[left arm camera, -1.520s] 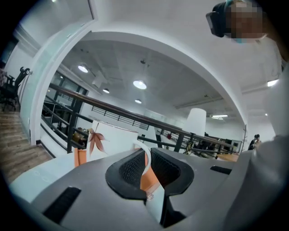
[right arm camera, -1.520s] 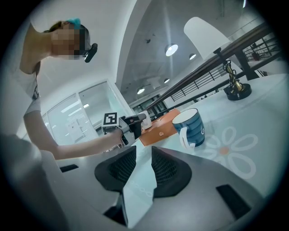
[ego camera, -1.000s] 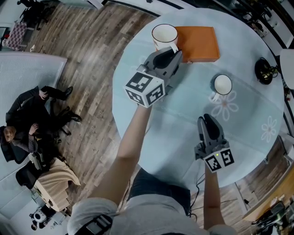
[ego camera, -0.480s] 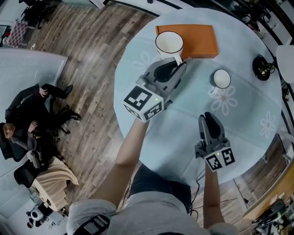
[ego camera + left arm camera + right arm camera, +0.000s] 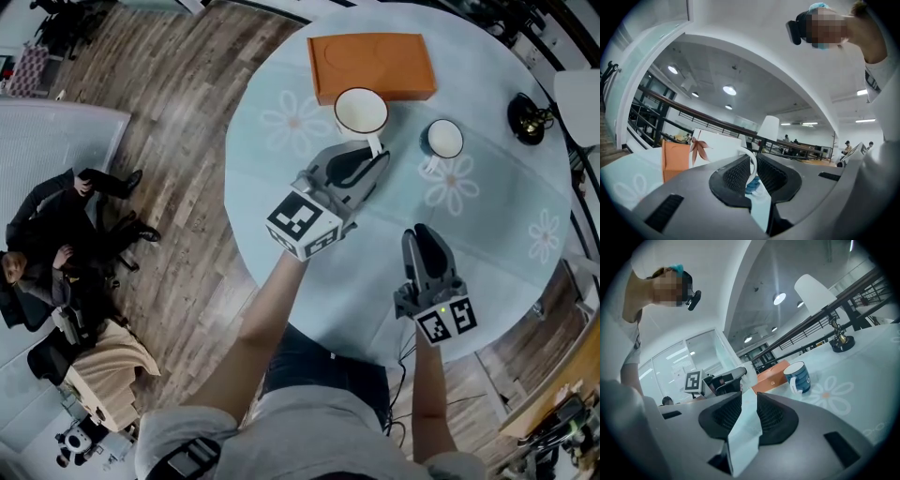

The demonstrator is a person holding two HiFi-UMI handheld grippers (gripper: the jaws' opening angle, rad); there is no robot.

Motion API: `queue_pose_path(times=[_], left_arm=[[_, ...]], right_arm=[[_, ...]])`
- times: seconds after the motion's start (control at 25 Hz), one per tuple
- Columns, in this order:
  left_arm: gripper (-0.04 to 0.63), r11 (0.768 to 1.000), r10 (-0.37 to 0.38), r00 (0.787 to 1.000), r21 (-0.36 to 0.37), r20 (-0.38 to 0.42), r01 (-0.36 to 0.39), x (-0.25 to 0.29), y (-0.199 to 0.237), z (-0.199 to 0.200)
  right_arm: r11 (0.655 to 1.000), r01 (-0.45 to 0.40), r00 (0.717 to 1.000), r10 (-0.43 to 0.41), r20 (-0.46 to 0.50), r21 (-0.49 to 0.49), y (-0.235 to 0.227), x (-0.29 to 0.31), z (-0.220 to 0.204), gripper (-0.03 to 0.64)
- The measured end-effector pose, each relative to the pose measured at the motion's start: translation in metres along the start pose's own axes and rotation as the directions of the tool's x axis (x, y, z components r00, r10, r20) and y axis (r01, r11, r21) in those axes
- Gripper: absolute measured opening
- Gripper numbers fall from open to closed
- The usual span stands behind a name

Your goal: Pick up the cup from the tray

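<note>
A white cup (image 5: 361,111) with a red leaf print (image 5: 712,146) hangs just in front of the orange tray (image 5: 372,66), off it and over the table. My left gripper (image 5: 378,155) is shut on the cup's thin handle (image 5: 752,165), which stands between the ribbed pads. The tray (image 5: 675,157) shows behind the cup on the left. My right gripper (image 5: 419,239) is nearer to me, over the table, open with nothing between its pads (image 5: 725,414).
A blue mug (image 5: 442,139) stands on the flowered round table (image 5: 487,234) to the right of the white cup, and also ahead of the right gripper (image 5: 799,376). A dark ornament (image 5: 527,117) sits at the far right. A person (image 5: 56,253) sits beyond the table's left edge.
My left gripper has carried the white cup from the tray's left part towards me and to the right, off the tray. The right gripper has hardly shifted.
</note>
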State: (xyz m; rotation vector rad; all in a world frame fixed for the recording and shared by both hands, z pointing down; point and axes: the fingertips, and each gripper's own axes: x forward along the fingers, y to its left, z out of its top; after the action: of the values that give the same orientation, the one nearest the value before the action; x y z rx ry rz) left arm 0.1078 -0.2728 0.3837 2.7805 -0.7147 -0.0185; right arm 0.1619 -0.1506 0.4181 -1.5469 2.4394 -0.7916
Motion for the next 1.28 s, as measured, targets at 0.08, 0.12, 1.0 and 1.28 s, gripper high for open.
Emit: queue_pose_path(times=[0.08, 0.12, 1.0, 1.28], left_arm=[[0.051, 1.0, -0.018, 1.0, -0.001, -0.004, 0.018, 0.001, -0.006, -0.01], [0.051, 1.0, -0.026, 1.0, 0.001, -0.007, 0.026, 0.002, -0.009, -0.016], [0.055, 0.998, -0.044, 0.991, -0.05, -0.126, 0.038, 0.021, 0.004, -0.084], [0.055, 0.998, -0.041, 0.988, -0.044, -0.147, 0.035, 0.022, 0.004, -0.092]], right_arm=[[1.0, 0.008, 1.0, -0.008, -0.002, 0.004, -0.001, -0.005, -0.004, 0.095], [1.0, 0.012, 1.0, -0.012, -0.003, 0.007, -0.002, -0.007, -0.006, 0.095], [0.998, 0.031, 0.999, -0.03, -0.01, 0.05, -0.014, -0.007, -0.021, 0.094], [0.998, 0.035, 0.999, -0.036, 0.005, 0.055, -0.016, 0.001, -0.018, 0.092]])
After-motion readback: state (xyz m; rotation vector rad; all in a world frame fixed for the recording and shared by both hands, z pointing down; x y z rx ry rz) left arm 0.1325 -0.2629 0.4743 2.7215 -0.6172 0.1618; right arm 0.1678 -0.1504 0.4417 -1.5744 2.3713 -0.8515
